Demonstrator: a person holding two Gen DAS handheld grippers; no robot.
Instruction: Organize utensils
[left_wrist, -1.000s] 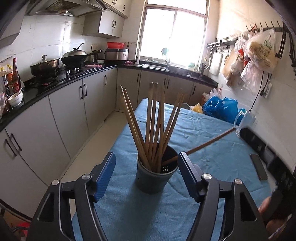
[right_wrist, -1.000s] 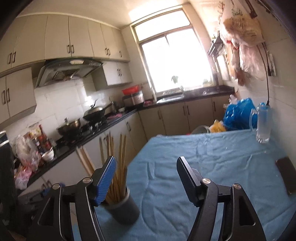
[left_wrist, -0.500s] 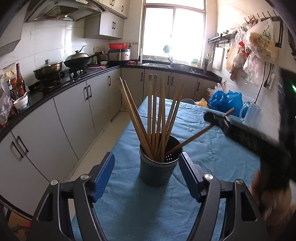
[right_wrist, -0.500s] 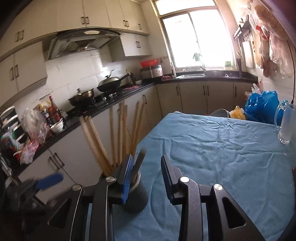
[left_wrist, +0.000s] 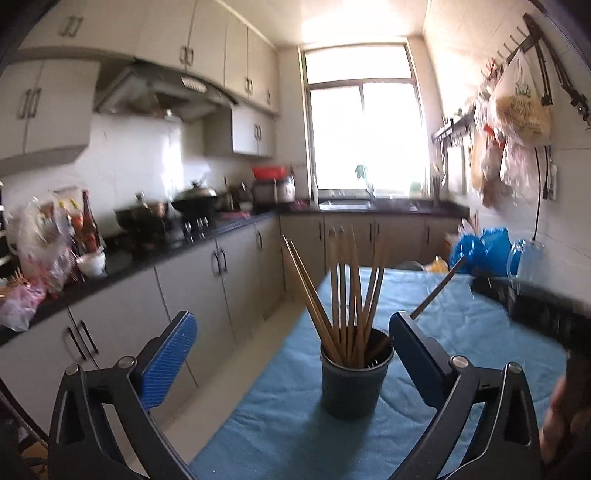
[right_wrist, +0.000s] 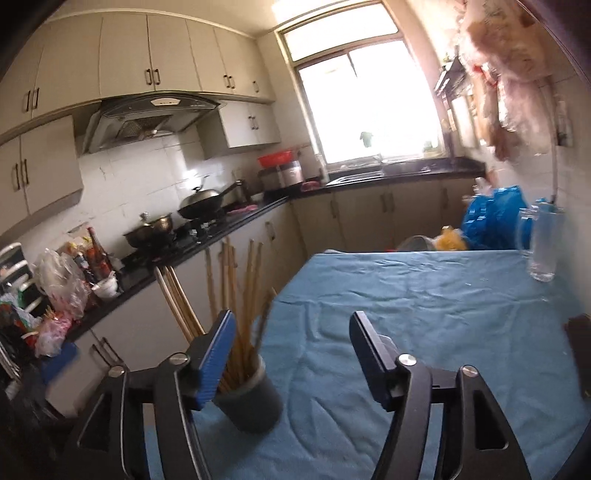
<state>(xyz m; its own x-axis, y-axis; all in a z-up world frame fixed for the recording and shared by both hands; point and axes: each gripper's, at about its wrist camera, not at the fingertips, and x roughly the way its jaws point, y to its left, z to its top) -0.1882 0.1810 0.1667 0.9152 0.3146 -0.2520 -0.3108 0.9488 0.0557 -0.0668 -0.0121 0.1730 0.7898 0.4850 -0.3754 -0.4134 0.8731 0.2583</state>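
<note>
The dark round plastic utensil holder (left_wrist: 351, 380) stood near the edge of the blue-clothed counter (left_wrist: 461, 332), packed with upright wooden chopsticks (left_wrist: 347, 295), one leaning out to the right. The left gripper (left_wrist: 291, 350) had just been opening; its blue-padded fingers (left_wrist: 168, 358) stood released, wide of the holder and touching nothing, seemingly letting go once the holder sat steady. The right gripper (right_wrist: 291, 354) had also just been opening and was empty, the holder (right_wrist: 251, 402) just to its left. A clear glass jug (right_wrist: 543, 243), blue plastic bags (right_wrist: 495, 218) and a dark flat object (right_wrist: 581, 354) lay well apart, obstructing nothing.
</note>
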